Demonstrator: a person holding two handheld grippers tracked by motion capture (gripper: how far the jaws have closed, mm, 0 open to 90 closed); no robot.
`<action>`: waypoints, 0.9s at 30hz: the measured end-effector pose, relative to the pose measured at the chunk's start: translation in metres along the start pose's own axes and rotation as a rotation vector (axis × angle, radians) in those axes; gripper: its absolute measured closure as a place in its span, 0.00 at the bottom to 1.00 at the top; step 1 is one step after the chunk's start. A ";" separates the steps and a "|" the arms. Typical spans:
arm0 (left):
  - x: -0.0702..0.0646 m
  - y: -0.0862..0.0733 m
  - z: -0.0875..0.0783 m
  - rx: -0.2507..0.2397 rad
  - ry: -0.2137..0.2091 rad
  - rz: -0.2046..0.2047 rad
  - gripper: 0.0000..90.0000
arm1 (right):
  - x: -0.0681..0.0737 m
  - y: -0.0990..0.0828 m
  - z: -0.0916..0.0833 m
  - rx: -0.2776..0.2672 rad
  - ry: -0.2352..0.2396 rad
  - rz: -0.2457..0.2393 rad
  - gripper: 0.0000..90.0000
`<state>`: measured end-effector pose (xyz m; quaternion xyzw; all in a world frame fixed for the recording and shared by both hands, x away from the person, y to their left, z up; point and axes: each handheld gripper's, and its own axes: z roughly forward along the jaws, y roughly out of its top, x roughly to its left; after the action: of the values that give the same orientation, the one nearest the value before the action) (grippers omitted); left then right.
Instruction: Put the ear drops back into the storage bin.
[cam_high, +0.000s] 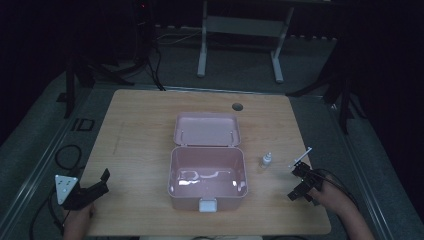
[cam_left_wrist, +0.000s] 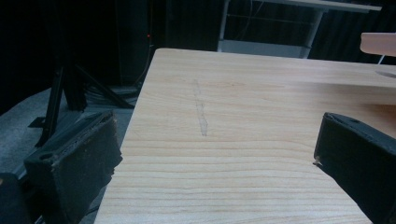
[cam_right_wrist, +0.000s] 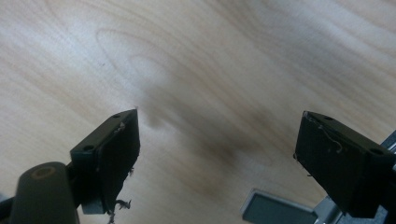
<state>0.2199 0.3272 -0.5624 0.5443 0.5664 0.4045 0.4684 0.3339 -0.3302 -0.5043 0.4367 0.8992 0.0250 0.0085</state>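
An open pink box (cam_high: 207, 172) sits mid-table, its lid (cam_high: 207, 129) tilted back behind it and a grey latch (cam_high: 208, 204) on its front wall. The inside looks empty and glossy. My left gripper (cam_high: 103, 183) rests near the front left corner of the table, open, with bare wood between its jaws (cam_left_wrist: 217, 135). To the right of the box my right gripper (cam_high: 295, 182) is open too, hovering over bare wood (cam_right_wrist: 219, 121). A small clear bottle (cam_high: 266, 160) stands just right of the box. A thin white stick (cam_high: 300, 157) lies beyond the right gripper.
The wooden table (cam_high: 140, 125) has a round cable hole (cam_high: 237, 106) at the back. Black stands and a white desk frame (cam_high: 240, 30) stand on the floor behind. An edge of the pink lid (cam_left_wrist: 378, 44) shows far right in the left gripper view.
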 end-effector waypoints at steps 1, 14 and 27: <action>0.000 0.000 0.000 0.000 0.001 0.001 0.01 | 0.000 0.000 0.000 0.000 0.000 0.000 0.15; 0.000 0.000 0.000 0.001 0.000 0.000 0.01 | -0.005 0.009 -0.006 0.003 0.055 0.022 0.15; 0.000 0.000 0.000 0.001 -0.001 0.000 0.01 | -0.006 0.028 0.000 0.047 0.066 -0.010 0.13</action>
<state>0.2197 0.3273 -0.5624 0.5446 0.5666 0.4038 0.4682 0.3598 -0.3173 -0.5026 0.4311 0.9016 0.0181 -0.0312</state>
